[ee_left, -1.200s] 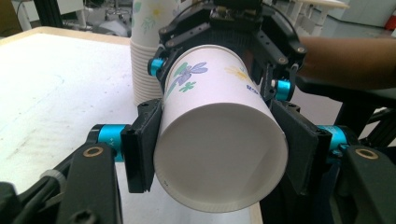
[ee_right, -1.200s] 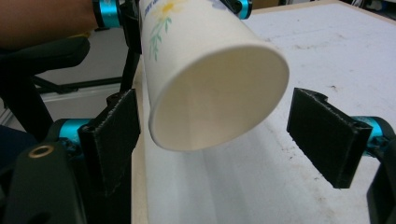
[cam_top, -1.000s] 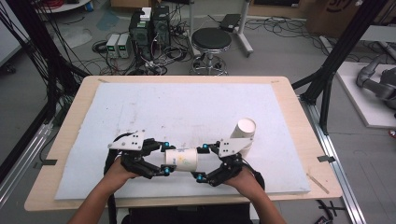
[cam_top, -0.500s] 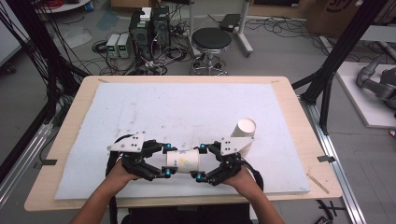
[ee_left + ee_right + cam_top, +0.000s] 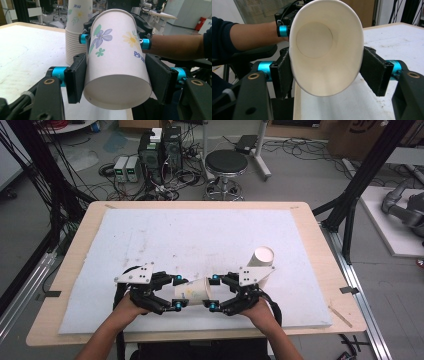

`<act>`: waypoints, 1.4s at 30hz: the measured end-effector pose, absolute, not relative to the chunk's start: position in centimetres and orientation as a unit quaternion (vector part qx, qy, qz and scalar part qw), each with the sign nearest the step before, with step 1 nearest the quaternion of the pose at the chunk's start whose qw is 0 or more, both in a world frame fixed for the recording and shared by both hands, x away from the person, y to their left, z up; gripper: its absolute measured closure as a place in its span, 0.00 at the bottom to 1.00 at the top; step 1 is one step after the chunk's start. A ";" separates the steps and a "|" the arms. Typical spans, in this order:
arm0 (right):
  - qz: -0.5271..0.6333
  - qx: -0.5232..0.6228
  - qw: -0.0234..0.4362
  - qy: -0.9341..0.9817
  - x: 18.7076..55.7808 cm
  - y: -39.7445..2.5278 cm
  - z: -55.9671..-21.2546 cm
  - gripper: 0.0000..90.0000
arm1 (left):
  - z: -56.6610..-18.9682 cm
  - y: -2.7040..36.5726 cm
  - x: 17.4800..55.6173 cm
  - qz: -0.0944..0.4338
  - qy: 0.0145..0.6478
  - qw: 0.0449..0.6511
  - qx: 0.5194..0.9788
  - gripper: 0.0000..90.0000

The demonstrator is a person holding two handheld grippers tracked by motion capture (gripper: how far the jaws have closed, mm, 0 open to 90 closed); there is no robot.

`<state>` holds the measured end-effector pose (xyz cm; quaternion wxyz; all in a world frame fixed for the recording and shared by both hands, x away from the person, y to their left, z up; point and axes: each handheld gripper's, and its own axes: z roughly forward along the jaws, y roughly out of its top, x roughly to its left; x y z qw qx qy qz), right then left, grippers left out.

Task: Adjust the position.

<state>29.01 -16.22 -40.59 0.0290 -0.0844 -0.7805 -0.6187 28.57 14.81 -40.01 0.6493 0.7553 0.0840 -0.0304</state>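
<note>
A paper cup [image 5: 192, 292] with a flower print lies on its side, held in the air over the near part of the white board [image 5: 200, 235]. My left gripper [image 5: 177, 292] is shut on its base end, and in the left gripper view the black pads [image 5: 76, 77] press the cup [image 5: 115, 62] on both sides. My right gripper [image 5: 214, 292] is shut on the rim end. The right gripper view looks into the cup's mouth [image 5: 324, 50], squeezed to an oval between the pads [image 5: 373, 72]. The two grippers face each other.
A stack of upright paper cups [image 5: 262, 262] stands on the board just behind my right gripper, also seen at the back of the left gripper view as the stack [image 5: 75, 30]. The table's near wooden edge [image 5: 200, 336] runs under my hands. A stool [image 5: 227, 162] stands beyond the table.
My left gripper has moved right toward the cup that the right gripper held, and its jaws now grip the cup's base. The right gripper has stayed in place.
</note>
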 end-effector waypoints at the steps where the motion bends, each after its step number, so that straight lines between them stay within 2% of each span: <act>1: -0.619 -0.084 0.029 -0.781 29.0 -16.2 -40.6 0.36 | -40.0 14.8 28.6 -0.029 0.087 0.646 0.758 0.40; 3: -0.613 -0.083 0.020 -0.786 29.0 -16.2 -40.3 0.37 | -39.9 14.8 28.6 -0.025 0.105 0.637 0.763 0.25; 7: -0.604 -0.086 0.017 -0.792 29.0 -16.3 -40.1 0.37 | -39.7 15.0 28.6 -0.017 0.124 0.623 0.772 0.17; 14: -0.540 -0.090 -0.016 -0.837 29.2 -15.7 -39.1 0.36 | -39.2 14.8 28.3 0.001 0.125 0.595 0.794 0.16; 42: -0.384 -0.030 -0.043 -0.922 30.5 -11.3 -34.2 0.36 | -38.6 14.3 28.5 0.025 0.102 0.518 0.849 0.17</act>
